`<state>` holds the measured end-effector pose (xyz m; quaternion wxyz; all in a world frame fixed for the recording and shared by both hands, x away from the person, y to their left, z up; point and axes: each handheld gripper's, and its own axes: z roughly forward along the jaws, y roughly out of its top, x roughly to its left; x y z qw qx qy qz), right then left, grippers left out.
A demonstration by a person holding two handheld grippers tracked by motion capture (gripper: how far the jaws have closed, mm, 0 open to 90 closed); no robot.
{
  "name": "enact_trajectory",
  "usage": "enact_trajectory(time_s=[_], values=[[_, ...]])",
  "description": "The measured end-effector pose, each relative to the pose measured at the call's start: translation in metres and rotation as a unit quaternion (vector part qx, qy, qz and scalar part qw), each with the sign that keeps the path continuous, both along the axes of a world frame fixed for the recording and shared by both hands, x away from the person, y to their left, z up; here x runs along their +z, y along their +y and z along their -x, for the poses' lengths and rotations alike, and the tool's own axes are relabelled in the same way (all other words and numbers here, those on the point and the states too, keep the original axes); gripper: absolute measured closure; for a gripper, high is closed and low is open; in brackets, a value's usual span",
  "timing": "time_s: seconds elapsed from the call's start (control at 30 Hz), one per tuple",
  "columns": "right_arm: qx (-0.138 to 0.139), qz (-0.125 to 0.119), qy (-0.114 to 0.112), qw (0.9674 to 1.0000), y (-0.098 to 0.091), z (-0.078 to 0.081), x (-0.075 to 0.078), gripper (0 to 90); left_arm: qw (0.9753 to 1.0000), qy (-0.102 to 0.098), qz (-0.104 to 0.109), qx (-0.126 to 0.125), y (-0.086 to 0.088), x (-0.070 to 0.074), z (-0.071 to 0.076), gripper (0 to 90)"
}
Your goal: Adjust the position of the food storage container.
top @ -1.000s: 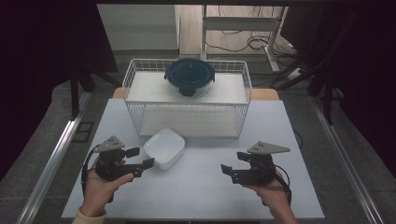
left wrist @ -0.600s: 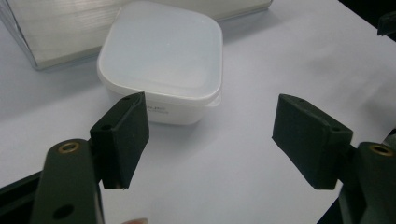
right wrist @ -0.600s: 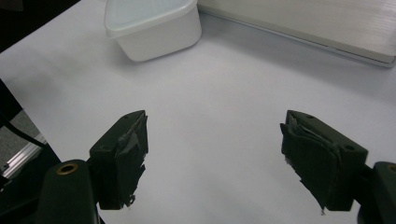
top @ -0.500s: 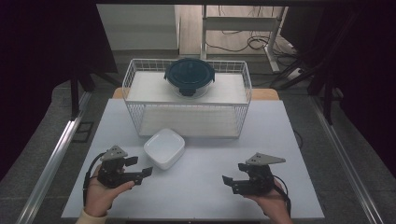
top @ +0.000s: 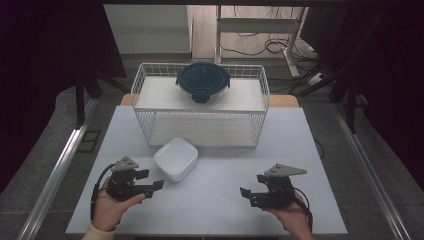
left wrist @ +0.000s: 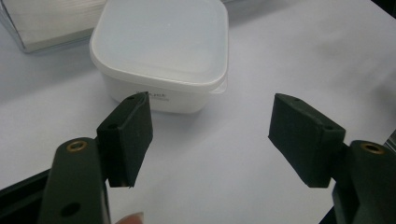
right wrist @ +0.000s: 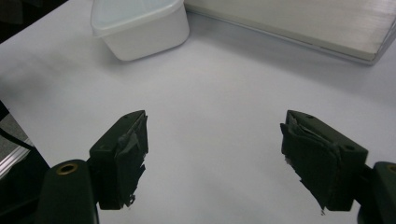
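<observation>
Your left gripper (top: 152, 186) has just been closing a little, nothing between its jaws, near the white box (top: 175, 158) before the basket (top: 150, 131). Your right gripper (top: 248, 195) gapes empty.

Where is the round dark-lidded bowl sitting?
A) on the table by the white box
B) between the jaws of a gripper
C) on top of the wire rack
C: the round bowl rests on the wire rack's top shelf, behind the white box.

White tub (right wrist: 140, 25) top cropped (right gripper view), label print (left wrist: 150, 95) unreadable
</observation>
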<state>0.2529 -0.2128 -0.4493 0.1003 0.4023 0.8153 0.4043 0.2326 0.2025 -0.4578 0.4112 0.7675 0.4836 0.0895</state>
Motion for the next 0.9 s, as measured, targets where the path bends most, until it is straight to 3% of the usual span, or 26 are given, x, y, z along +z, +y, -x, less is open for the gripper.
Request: enact_trajectory(time_s=[0.23,0.4,0.53,0.67,0.73,0.83,0.9], values=[[0.0,0.006,0.008,0.9999,0.0,-0.003,-0.005,22.7,1.0,0.0,-0.008,0.001,0.001,0.003,-0.014,33.8],[-0.006,0.006,0.01,0.9999,-0.004,-0.005,-0.007,22.7,0.9998,-0.01,-0.015,0.006,0.003,0.013,-0.038,38.6],[-0.009,0.006,0.01,0.9999,-0.007,-0.005,-0.006,22.7,0.9997,0.001,-0.022,0.004,0.006,0.024,-0.061,43.0],[-0.013,0.006,0.013,0.9998,-0.008,-0.005,-0.007,22.7,0.9993,0.01,-0.036,0.006,0.007,0.026,-0.076,46.0],[-0.014,0.006,0.015,0.9998,-0.008,-0.005,-0.007,22.7,0.9987,0.018,-0.048,0.008,0.008,0.024,-0.085,52.3],[-0.009,0.009,0.015,0.9998,-0.007,-0.006,-0.008,22.7,0.997,0.054,-0.056,-0.006,0.01,0.02,-0.099,73.4],[-0.005,0.007,0.017,0.9998,-0.007,-0.006,-0.009,22.7,0.9962,0.06,-0.063,-0.002,0.012,0.019,-0.105,79.1]])
